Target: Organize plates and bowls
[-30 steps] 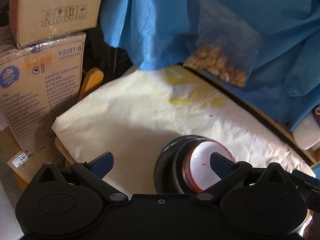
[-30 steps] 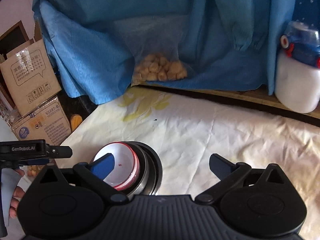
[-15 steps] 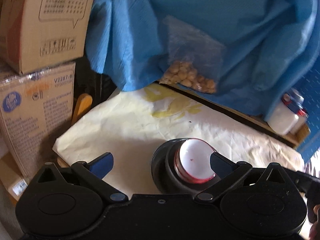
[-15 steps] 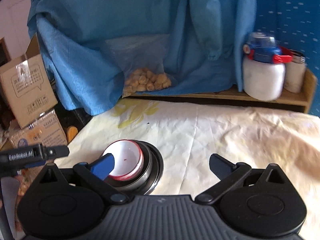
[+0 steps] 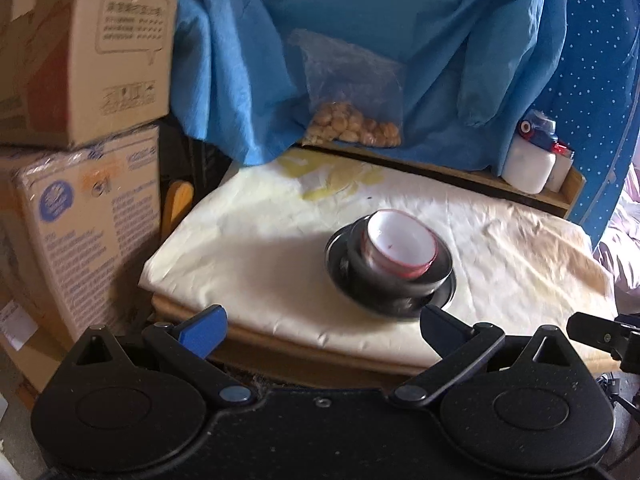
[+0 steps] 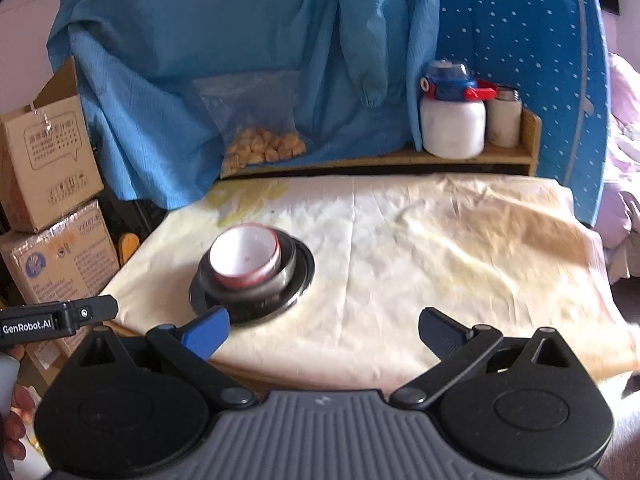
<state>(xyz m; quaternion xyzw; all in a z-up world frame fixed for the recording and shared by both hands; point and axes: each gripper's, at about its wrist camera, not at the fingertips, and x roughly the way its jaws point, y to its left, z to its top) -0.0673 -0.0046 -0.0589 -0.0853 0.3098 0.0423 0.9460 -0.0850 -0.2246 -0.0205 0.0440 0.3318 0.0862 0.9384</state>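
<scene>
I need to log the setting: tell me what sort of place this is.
Probably a lived-in room at home, not a proper kitchen. A cloth-covered table holds stacked bowls, cardboard boxes are piled beside it, blue fabric hangs behind, and a small wooden shelf carries a white jar.
</scene>
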